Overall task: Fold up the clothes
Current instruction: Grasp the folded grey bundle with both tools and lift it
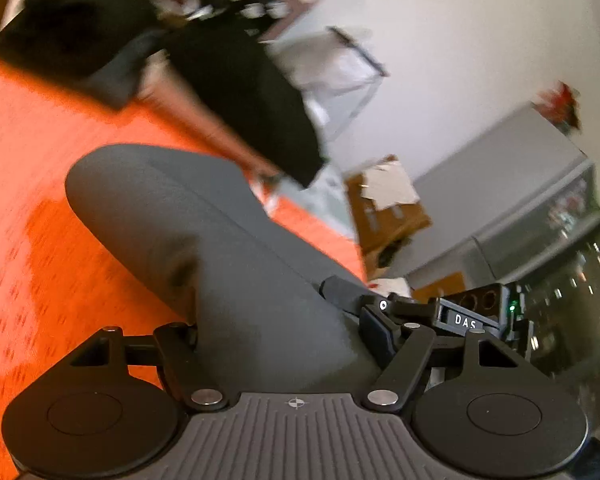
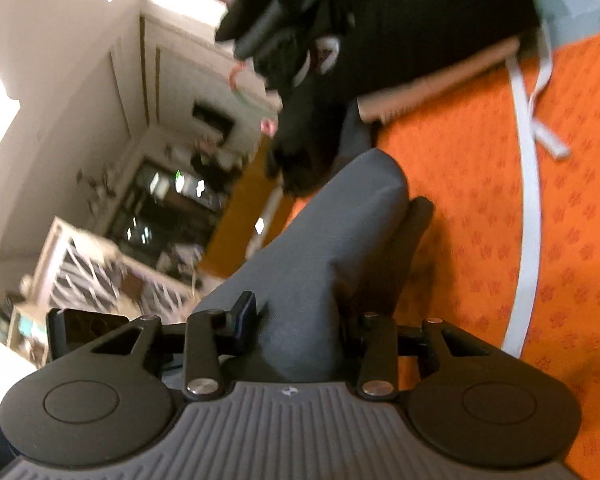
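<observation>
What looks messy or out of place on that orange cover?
The black clothes are heaped unfolded at the far edge of the orange cover, one part drooping over it. A white strap trails loose across the cover. The grey garment is bunched between the left gripper's fingers.

The folded garment (image 1: 188,216) is lying on the cloth-covered bench (image 1: 32,168), running forward between the left tool's (image 1: 276,336) fingers. Behind it, a heap of clothes (image 1: 228,80) is sitting at the bench's far edge. A strap (image 2: 528,184) is trailing across the bench to the garment's right.
</observation>
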A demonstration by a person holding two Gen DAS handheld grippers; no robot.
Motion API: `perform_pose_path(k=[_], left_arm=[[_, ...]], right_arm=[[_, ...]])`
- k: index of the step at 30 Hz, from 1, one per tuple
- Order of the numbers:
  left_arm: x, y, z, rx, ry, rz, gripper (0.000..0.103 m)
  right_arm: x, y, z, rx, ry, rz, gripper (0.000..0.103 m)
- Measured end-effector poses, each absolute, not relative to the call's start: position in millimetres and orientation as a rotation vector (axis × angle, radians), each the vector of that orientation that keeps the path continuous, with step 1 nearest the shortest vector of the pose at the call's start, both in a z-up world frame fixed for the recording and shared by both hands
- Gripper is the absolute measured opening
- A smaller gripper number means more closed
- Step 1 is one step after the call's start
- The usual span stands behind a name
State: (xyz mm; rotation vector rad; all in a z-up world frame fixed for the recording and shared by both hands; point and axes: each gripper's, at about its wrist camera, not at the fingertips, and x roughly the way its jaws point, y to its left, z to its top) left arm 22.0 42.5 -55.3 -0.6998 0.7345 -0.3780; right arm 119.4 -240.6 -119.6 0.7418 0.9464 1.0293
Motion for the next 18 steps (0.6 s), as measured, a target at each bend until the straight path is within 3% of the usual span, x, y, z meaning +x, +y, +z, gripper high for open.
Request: perform_pose_path(k=[10, 18], left_arm=[[130, 13, 13, -0.638, 0.625, -0.642, 0.074], [234, 14, 40, -0.592, 0.591, -0.713, 0.074]], right_arm=[[149, -295, -22, 0.794, 0.631, 0.829, 0.045], [229, -293, 22, 0.719, 0.528, 0.743, 0.046]])
